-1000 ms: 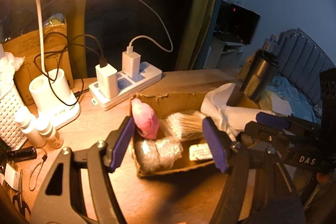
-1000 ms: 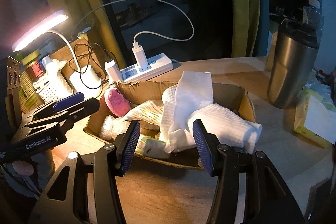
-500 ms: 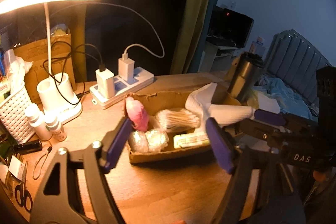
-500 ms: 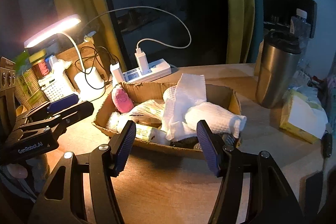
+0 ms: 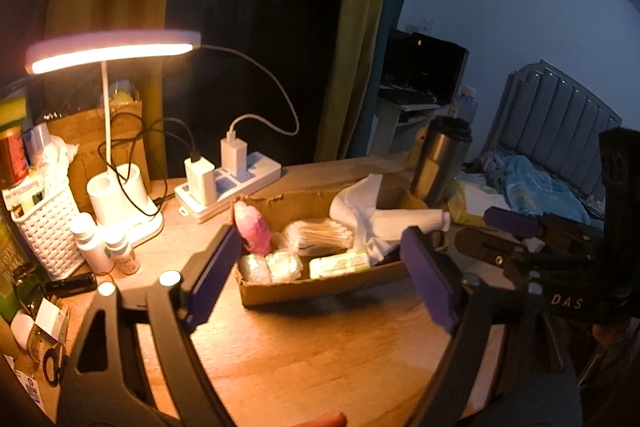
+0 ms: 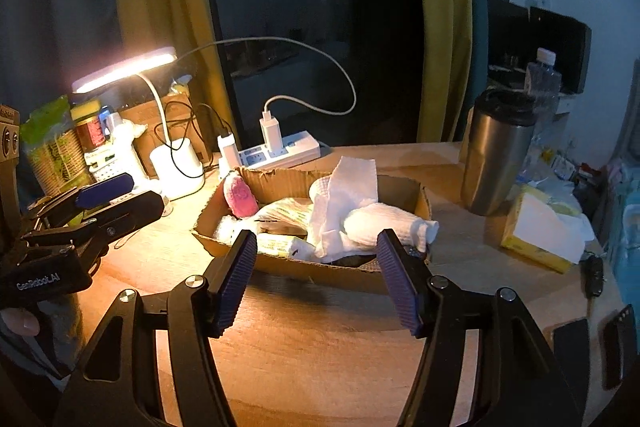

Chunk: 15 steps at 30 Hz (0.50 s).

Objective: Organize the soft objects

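Cardboard box, low and open-topped, on the wooden table ahead of both my grippers. Contents, left to right: pink soft toy upright in the left corner; shiny crinkled packets at the front; bag of cotton swabs; flat yellow-green pack; white towel, crumpled, one rolled end overhanging the right rim. My left gripper: jaws wide, just been opening, holding nothing. My right gripper: jaws partly spread, just been opening, holding nothing.
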### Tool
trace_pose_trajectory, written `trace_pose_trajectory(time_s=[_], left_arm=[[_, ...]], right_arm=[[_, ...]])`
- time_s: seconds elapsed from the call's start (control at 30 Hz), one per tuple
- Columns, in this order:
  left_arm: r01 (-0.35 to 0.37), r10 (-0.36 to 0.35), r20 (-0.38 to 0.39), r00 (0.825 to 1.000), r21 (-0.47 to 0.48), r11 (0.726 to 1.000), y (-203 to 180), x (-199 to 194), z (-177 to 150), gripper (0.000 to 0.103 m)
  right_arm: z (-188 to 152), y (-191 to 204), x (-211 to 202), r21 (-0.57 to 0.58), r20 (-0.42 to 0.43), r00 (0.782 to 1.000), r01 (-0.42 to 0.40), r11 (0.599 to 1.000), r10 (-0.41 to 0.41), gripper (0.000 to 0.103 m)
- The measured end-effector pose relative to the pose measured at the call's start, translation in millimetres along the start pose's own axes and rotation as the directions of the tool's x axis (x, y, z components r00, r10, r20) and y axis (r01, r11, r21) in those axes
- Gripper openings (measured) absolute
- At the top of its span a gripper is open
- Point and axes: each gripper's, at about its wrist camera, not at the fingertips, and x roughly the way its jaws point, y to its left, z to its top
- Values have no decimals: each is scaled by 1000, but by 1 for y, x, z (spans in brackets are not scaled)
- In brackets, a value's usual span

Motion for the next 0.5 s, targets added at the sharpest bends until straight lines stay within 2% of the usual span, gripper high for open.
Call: trace_pose_trajectory(time_s=[0.37, 0.5], left_arm=[[-2, 1, 70, 998, 27, 1000, -17, -42, 4, 91], [-35, 30, 101, 994, 48, 998, -24, -56, 5, 92]], right_arm=[[0, 13, -43, -27, 70, 997, 31, 999, -29, 68], [1, 20, -60, -40, 103, 994, 43, 998, -39, 68]])
